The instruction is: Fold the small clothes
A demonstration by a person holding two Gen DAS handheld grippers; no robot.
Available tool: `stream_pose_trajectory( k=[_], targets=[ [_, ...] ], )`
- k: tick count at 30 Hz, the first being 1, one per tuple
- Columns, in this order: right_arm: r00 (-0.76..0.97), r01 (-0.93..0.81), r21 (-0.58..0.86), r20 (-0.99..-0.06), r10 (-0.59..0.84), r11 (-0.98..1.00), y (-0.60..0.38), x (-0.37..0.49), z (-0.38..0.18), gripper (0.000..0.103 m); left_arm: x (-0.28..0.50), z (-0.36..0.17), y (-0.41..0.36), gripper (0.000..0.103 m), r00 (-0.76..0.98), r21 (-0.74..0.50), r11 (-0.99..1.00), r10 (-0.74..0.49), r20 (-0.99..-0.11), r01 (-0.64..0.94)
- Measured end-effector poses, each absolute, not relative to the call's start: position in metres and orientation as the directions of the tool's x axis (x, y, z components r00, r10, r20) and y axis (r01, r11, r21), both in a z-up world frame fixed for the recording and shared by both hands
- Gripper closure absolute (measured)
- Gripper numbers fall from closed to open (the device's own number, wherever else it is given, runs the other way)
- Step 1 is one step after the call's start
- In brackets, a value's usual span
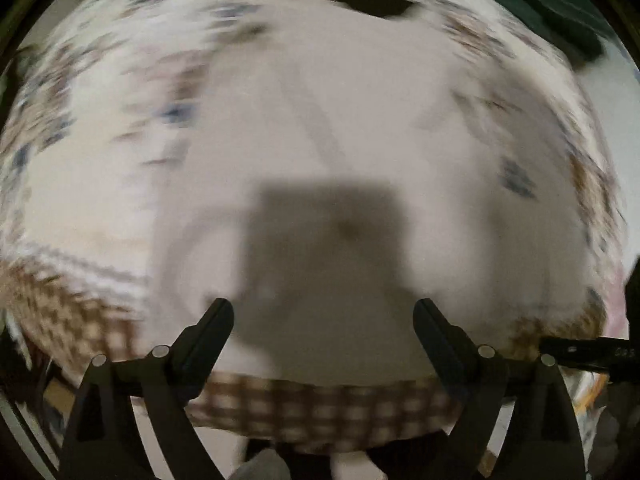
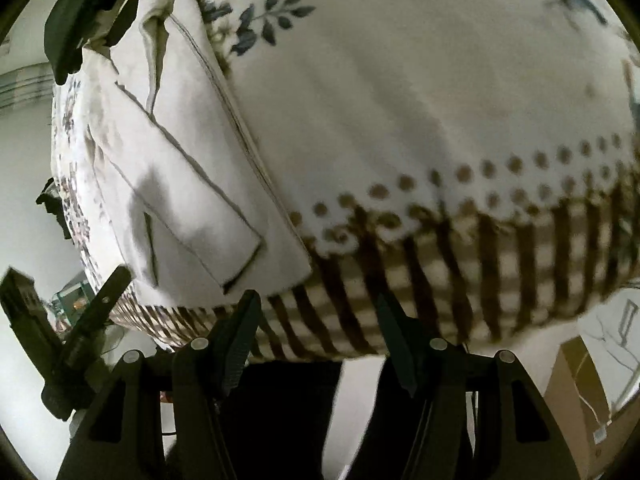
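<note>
A white small garment (image 2: 192, 184) lies folded flat on a table covered with a flowered cloth (image 2: 440, 92), its corner at the table's front edge. In the blurred left wrist view the garment (image 1: 320, 120) fills the middle as a pale sheet. My left gripper (image 1: 323, 312) is open and empty just above it, its shadow falling on the fabric. My right gripper (image 2: 316, 308) is open and empty at the table's front edge, to the right of the garment's corner. The other gripper (image 2: 84, 4) shows dark at the top left of the right wrist view.
The tablecloth has a brown checked border (image 2: 460, 264) hanging over the front edge, also in the left wrist view (image 1: 320, 404). A cardboard box (image 2: 580, 396) stands on the floor at the lower right. Dark objects (image 1: 372, 0) lie at the table's far side.
</note>
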State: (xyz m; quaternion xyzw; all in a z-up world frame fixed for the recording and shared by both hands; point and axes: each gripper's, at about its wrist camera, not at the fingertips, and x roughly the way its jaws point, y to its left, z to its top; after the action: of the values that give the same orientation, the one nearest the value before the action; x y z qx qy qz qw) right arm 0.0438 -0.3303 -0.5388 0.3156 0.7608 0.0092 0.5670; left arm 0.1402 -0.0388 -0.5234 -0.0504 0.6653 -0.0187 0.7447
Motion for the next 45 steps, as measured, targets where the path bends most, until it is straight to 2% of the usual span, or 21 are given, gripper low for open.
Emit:
stream_pose_trajectory(
  k=[4,8,9,10,11,12,14,15,17,23,27,33,34,35,36,38,40,45],
  targets=[
    [-0.145,0.500,0.383,-0.847,0.511,0.777,-0.326,0.052,-0.564,0.041,0.136,-0.545,0.033,0.012,0.081,-0.030,0.986,-0.017,-0.997,-0.164],
    [-0.212,0.545,0.346,-0.825,0.525,0.764,-0.322,0.051,-0.598,0.041,0.122,-0.578,0.079,0.012,-0.021,-0.086,0.974,-0.092,-0.996,-0.208],
    [-0.211,0.565,0.344,-0.818,0.535,0.750,-0.323,0.049,-0.599,0.049,0.116,-0.585,0.084,0.013,-0.037,-0.110,0.970,-0.121,-0.992,-0.218],
    [-0.196,0.581,0.351,-0.815,0.545,0.734,-0.325,0.046,-0.599,0.055,0.112,-0.590,0.085,0.018,-0.045,-0.136,0.965,-0.150,-0.988,-0.223],
    [-0.188,0.586,0.358,-0.813,0.552,0.727,-0.324,0.043,-0.599,0.074,0.107,-0.593,0.086,0.036,-0.048,-0.171,0.959,-0.186,-0.981,-0.226],
    [-0.189,0.590,0.360,-0.809,0.557,0.723,-0.322,0.041,-0.598,0.087,0.106,-0.593,0.086,0.047,-0.044,-0.191,0.956,-0.206,-0.978,-0.223],
    [-0.191,0.597,0.362,-0.803,0.565,0.716,-0.327,0.039,-0.593,0.094,0.103,-0.593,0.084,0.090,-0.030,-0.222,0.949,-0.234,-0.972,-0.223],
    [-0.184,0.601,0.362,-0.805,0.564,0.713,-0.330,0.039,-0.588,0.097,0.103,-0.592,0.084,0.095,-0.021,-0.237,0.942,-0.249,-0.968,-0.236],
    [-0.179,0.597,0.366,-0.807,0.563,0.714,-0.323,0.039,-0.585,0.097,0.101,-0.584,0.090,0.099,0.003,-0.252,0.930,-0.260,-0.966,-0.266],
    [-0.109,0.579,0.441,-0.792,0.601,0.686,-0.328,0.056,-0.550,0.098,0.107,-0.536,0.114,0.100,0.075,-0.329,0.889,-0.322,-0.944,-0.318],
    [-0.039,0.560,0.483,-0.796,0.604,0.673,-0.330,0.085,-0.528,0.098,0.157,-0.495,0.127,0.100,0.210,-0.429,0.851,-0.379,-0.901,-0.304],
    [0.130,0.536,0.520,-0.829,0.544,0.665,-0.354,0.172,-0.506,0.097,0.242,-0.499,0.124,0.095,0.315,-0.451,0.858,-0.370,-0.874,-0.244],
    [0.156,0.534,0.539,-0.820,0.550,0.651,-0.362,0.184,-0.505,0.095,0.253,-0.503,0.119,0.091,0.316,-0.450,0.858,-0.367,-0.875,-0.248],
    [0.156,0.531,0.545,-0.815,0.557,0.649,-0.368,0.193,-0.504,0.080,0.257,-0.506,0.125,0.079,0.308,-0.441,0.857,-0.358,-0.882,-0.267],
    [0.146,0.527,0.530,-0.827,0.544,0.664,-0.372,0.199,-0.502,0.060,0.259,-0.509,0.129,0.073,0.304,-0.443,0.852,-0.360,-0.882,-0.280],
    [0.162,0.497,0.520,-0.842,0.515,0.694,-0.377,0.201,-0.496,0.039,0.264,-0.509,0.131,0.059,0.318,-0.448,0.848,-0.357,-0.878,-0.285],
    [0.157,0.449,0.485,-0.870,0.468,0.751,-0.380,0.200,-0.490,0.038,0.265,-0.515,0.129,0.053,0.323,-0.431,0.856,-0.337,-0.884,-0.286],
    [0.103,0.403,0.440,-0.893,0.438,0.803,-0.367,0.202,-0.518,0.038,0.275,-0.545,0.115,0.052,0.268,-0.421,0.876,-0.358,-0.894,-0.235]
  ],
)
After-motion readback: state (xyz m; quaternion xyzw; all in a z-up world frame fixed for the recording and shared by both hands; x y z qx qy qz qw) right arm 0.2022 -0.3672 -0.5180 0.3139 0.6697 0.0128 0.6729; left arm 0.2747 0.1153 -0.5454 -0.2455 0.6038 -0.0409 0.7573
